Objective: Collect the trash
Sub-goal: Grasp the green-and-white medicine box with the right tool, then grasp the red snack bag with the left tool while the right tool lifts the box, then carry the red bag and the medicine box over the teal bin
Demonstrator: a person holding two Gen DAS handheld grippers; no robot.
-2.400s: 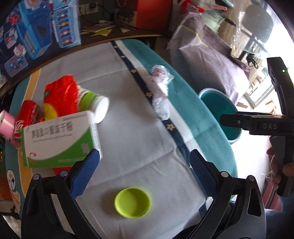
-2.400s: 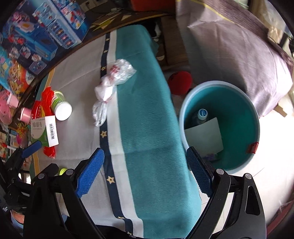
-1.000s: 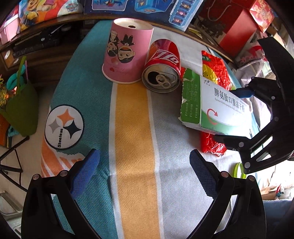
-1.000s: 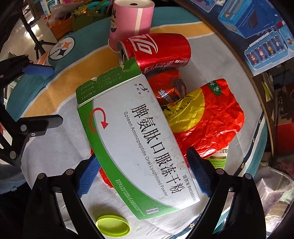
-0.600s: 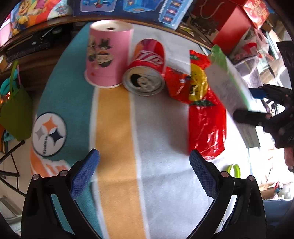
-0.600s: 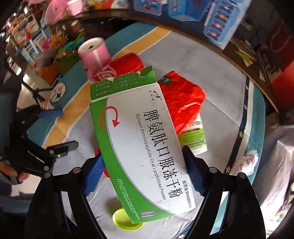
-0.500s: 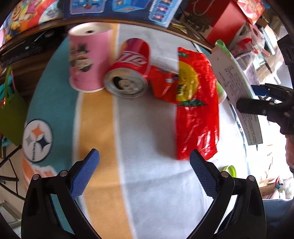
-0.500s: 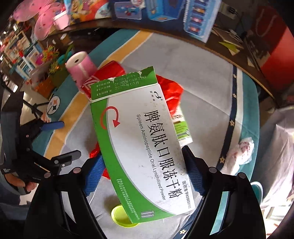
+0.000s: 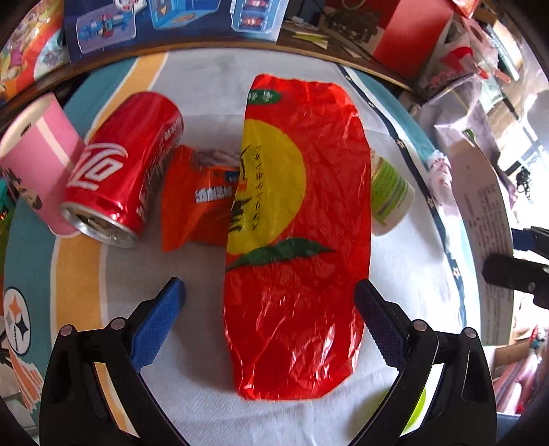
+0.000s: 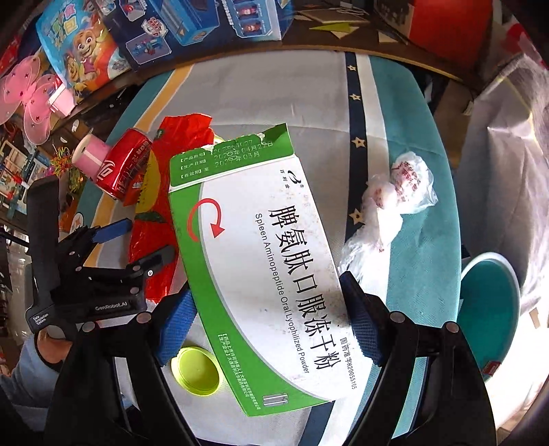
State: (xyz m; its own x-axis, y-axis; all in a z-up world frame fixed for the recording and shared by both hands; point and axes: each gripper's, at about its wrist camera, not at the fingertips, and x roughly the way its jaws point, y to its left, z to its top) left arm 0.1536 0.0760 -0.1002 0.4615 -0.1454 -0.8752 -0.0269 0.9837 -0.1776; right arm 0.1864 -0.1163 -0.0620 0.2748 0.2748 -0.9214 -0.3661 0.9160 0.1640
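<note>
My right gripper [image 10: 266,291] is shut on a green and white medicine box [image 10: 260,260], its blue pads pressing the box's two long sides, and holds it above the table. The box's edge [image 9: 480,219] also shows at the right of the left wrist view. My left gripper [image 9: 266,291] hangs open over a flat red and yellow plastic bag [image 9: 298,223], with nothing between its pads. Beside the bag lie an orange wrapper [image 9: 195,199], a red cola can [image 9: 123,168] on its side, an upturned pink paper cup [image 9: 37,161] and a green and white bottle [image 9: 391,192].
A lime green lid [image 10: 195,370] lies near the table's front. A crumpled clear plastic bag [image 10: 394,202] sits on the teal strip of the cloth. A teal bin [image 10: 490,308] stands on the floor past the table's right edge. Toy boxes [image 10: 206,20] line the back.
The right gripper has lifted the medicine box off the red bag and carried it right, toward the bin side. The left gripper has slid right, from the striped cloth to over the red bag.
</note>
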